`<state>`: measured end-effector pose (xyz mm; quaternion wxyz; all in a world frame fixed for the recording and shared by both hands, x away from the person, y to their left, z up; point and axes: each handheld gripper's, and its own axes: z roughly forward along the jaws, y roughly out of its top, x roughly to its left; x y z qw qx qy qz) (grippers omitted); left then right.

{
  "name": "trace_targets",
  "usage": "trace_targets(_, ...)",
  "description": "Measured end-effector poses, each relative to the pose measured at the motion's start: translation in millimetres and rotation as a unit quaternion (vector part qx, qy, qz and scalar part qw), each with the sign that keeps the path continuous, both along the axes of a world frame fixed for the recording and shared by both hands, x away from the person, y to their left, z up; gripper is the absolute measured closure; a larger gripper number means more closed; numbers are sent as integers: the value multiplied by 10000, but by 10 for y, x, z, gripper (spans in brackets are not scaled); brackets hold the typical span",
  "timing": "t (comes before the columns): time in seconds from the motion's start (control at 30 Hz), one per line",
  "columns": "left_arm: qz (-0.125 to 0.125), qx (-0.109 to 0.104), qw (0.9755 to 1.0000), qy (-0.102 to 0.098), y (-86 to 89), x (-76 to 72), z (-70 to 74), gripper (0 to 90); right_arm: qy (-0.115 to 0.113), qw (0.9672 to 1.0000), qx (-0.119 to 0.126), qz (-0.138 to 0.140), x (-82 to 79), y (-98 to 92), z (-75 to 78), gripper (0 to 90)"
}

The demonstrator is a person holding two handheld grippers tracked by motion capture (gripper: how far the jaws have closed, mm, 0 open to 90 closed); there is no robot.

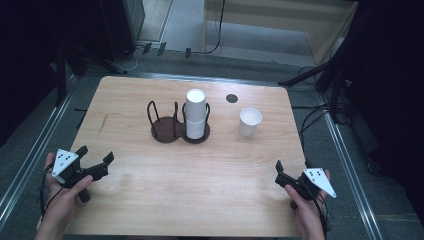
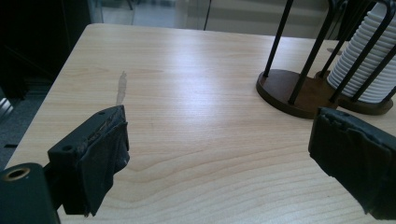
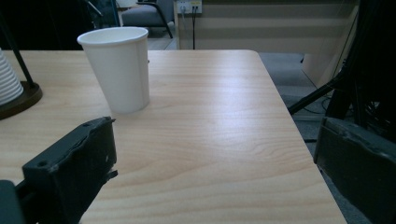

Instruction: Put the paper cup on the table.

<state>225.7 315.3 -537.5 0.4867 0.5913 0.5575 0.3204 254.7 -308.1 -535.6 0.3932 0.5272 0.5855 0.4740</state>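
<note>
Overhead and tool-mounted views of a wooden counter [image 1: 200, 165] with two hand-held tools. The left tool [image 1: 95, 159] rests at the near left corner, jaws spread wide and nothing between them; ahead of it and to its right stands a dark two-bay wire holder [image 1: 172, 131]. The bay nearer this tool is unoccupied, while the farther bay carries a stack of white paper cups [image 1: 195, 114], upright. In the left gripper view the holder's wooden base [image 2: 289, 91] and the ribbed rims of the stack [image 2: 362, 60] lie beyond the right jaw, well apart from it.

The right tool [image 1: 290, 175] sits at the near right edge, likewise released, with bare wood showing between its jaws. A single white paper cup [image 1: 249, 121] stands upright ahead of this tool and slightly to its left, separate from the holder. In the right gripper view the single cup [image 3: 119, 67] rises beyond the left jaw, not touching it. A small dark round mark [image 1: 231, 98] lies farther off, behind the single cup.
</note>
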Motion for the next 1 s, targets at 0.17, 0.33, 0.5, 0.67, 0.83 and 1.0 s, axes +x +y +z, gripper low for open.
trace_targets(0.17,90,-9,9999,-66,20,-31,-13,55,66,10000,1,27,-115,-13,-20,0)
trace_targets(0.33,80,155,9998,-87,22,-85,-6,55,177,9998,-31,-23,-200,-47,-31,0)
trace_targets(0.5,157,33,9998,-101,75,-135,-19,55,259,9996,-21,-121,-259,-106,-69,0)
trace_targets(0.67,118,141,9998,8,79,-172,-70,55,346,9993,-38,-168,-291,-111,-72,0)
trace_targets(0.83,110,86,9999,14,80,-162,-79,55,399,9990,-73,-181,-281,-104,-88,0)
trace_targets(1.0,100,84,9999,51,83,-146,-91,55,462,9988,-120,-145,-274,-89,-99,0)
